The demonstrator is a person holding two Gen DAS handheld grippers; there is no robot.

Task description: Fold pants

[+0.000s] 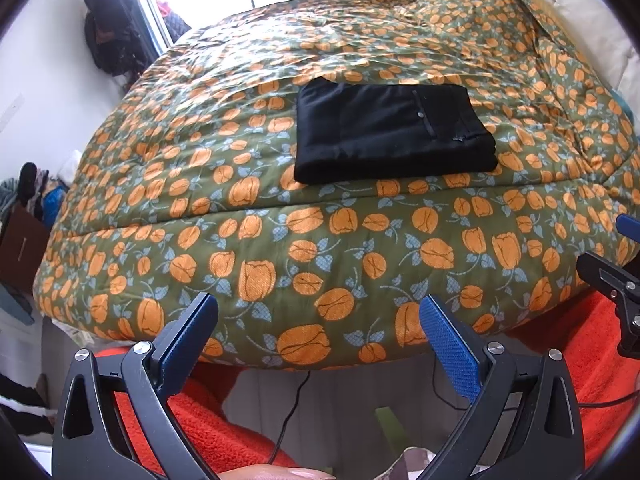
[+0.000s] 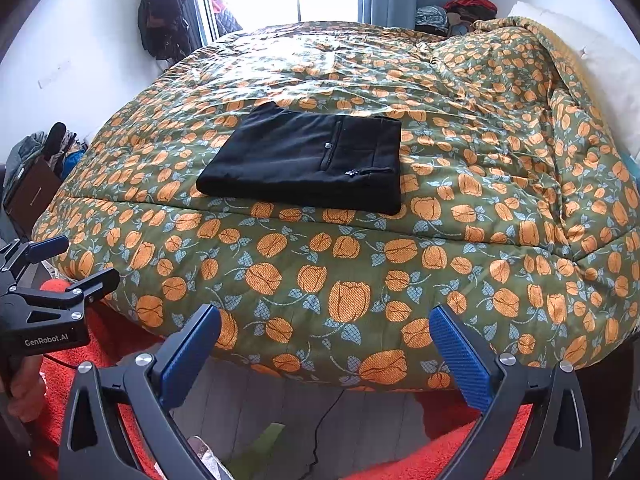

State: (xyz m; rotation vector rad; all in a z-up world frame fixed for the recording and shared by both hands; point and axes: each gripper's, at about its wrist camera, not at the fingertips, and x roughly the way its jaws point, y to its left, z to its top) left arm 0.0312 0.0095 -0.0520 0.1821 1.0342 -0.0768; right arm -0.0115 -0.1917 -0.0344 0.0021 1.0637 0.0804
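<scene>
The black pants [image 1: 394, 132] lie folded into a flat rectangle on the green quilt with orange tulips [image 1: 320, 240]; they also show in the right wrist view [image 2: 308, 160], back pocket and button up. My left gripper [image 1: 320, 312] is open and empty, held off the bed's near edge, well short of the pants. My right gripper [image 2: 326, 324] is open and empty too, beside the left one. The right gripper shows at the right edge of the left wrist view [image 1: 616, 264], and the left gripper shows at the left edge of the right wrist view [image 2: 60, 264].
An orange fleece blanket [image 1: 200, 420] hangs below the quilt's edge, with a black cable [image 1: 292, 408] on the floor. A white pillow [image 2: 600, 64] lies at the far right. Dark clothes [image 2: 164, 12] hang on the wall by the window. Clutter [image 2: 32, 176] stands left of the bed.
</scene>
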